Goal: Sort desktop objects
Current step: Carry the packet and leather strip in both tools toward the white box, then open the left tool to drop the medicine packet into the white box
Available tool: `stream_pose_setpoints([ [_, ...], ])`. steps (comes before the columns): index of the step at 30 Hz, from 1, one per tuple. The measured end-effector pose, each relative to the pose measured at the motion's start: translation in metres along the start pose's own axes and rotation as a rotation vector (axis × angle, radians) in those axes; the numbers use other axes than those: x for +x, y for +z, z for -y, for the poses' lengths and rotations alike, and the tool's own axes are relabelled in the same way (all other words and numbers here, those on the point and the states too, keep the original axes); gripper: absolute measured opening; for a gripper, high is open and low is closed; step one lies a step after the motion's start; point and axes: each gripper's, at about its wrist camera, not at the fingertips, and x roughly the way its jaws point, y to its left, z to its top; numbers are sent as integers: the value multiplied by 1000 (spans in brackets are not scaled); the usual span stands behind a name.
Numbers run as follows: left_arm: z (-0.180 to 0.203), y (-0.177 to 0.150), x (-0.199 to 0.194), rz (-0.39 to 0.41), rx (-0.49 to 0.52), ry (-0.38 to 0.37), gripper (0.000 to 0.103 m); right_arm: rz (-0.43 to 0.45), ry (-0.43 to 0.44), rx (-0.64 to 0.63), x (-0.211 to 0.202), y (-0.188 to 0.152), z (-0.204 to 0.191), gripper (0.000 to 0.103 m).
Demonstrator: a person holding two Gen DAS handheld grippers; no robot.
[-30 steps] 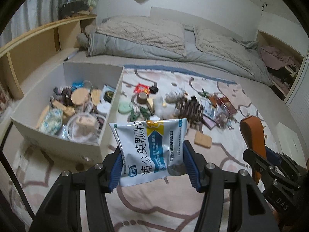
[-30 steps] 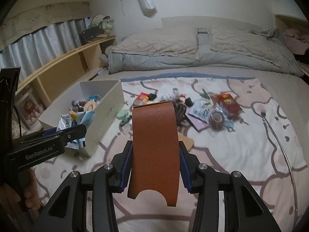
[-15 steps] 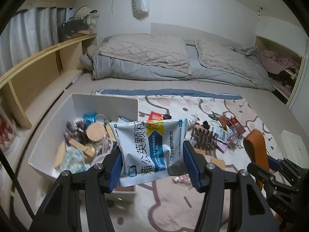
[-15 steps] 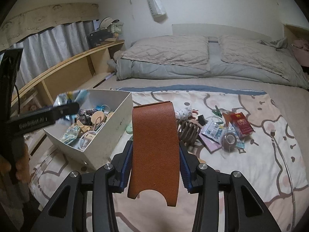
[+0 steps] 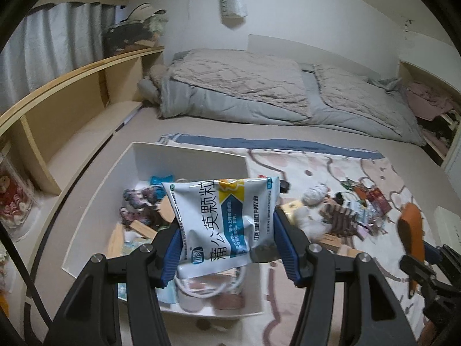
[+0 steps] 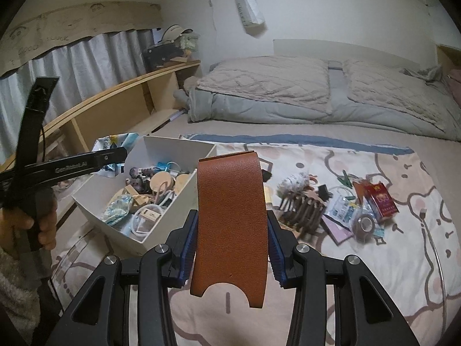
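My left gripper (image 5: pixel 229 248) is shut on a white and blue medicine sachet (image 5: pixel 223 220) with Chinese print, held above the white box (image 5: pixel 190 155). The right wrist view shows that sachet (image 6: pixel 115 141) over the far left corner of the box (image 6: pixel 175 210), with a hand around the left gripper's handle. My right gripper (image 6: pixel 230 248) is shut on a curved brown leather case (image 6: pixel 230 216), held above the patterned blanket (image 6: pixel 389 259) just right of the box. In the left wrist view the leather case (image 5: pixel 412 230) appears at the right edge.
The box holds several small items: wooden discs, a white cable, figurines. Loose on the blanket lie a brown hair claw (image 6: pixel 302 207), a red cigarette pack (image 6: pixel 380 199), a tape roll (image 6: pixel 364 225) and clips. A wooden shelf (image 6: pixel 121 101) runs along the left; folded quilts (image 6: pixel 288 86) lie behind.
The left gripper carried the sachet leftward and upward, from beside the box to above it. The right gripper rose a little with the leather case, nearer the box.
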Motion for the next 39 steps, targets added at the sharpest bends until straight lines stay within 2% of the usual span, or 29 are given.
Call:
stream_pose_setpoints([
  [10,-54,-3,6,10,-82,59,59,-17,53,-54,17,8,-25,45],
  [14,-72,-2,6,23,-118,74,59,-24,103,-58,24,12,-40,44],
  [18,-98,-1,8,41,-165,121,59,-32,131,-92,33,16,-60,45],
  [22,-118,-6,17,7,-217,125,59,-62,182,-115,44,17,-78,45],
  [26,-125,-11,23,-8,-215,147,59,-99,230,-126,59,17,-93,44],
  [39,-132,-29,60,-128,-182,200,59,-126,269,-160,75,19,-122,45],
])
